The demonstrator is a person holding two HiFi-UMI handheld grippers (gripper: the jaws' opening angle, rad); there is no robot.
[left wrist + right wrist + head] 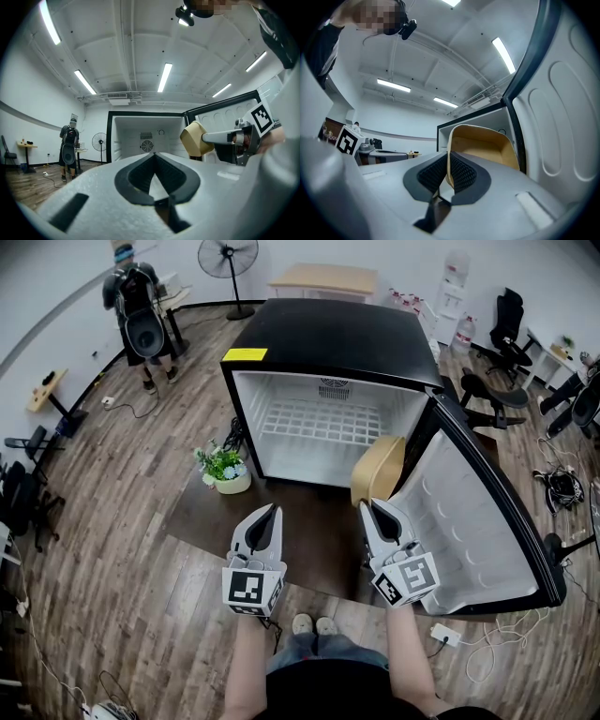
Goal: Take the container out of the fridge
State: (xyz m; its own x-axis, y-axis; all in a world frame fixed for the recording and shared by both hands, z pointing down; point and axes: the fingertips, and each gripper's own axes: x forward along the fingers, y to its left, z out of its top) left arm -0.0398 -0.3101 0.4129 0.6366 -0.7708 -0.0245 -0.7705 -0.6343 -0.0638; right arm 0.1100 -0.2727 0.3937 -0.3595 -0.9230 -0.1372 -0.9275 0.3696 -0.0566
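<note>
A small black fridge point(323, 338) stands on the floor with its door point(478, 521) swung open to the right. Its white inside holds only a wire shelf point(319, 423). A tan container point(378, 470) hangs just in front of the opening, beside the door. My right gripper point(367, 505) is shut on its rim, and the thin wall sits between the ribbed pads point(461, 173) in the right gripper view, where the container point(485, 145) fills the middle. My left gripper point(274, 510) is shut and empty, level with the right one. From the left gripper point(154, 153) view the container point(196, 138) shows at the right.
A potted plant point(223, 468) sits on the floor left of the fridge. A person point(139, 310) stands at the back left near a fan point(228, 259). A wooden table point(323, 279) is behind the fridge, office chairs point(506, 315) at the right, a power strip point(442, 634) near my feet.
</note>
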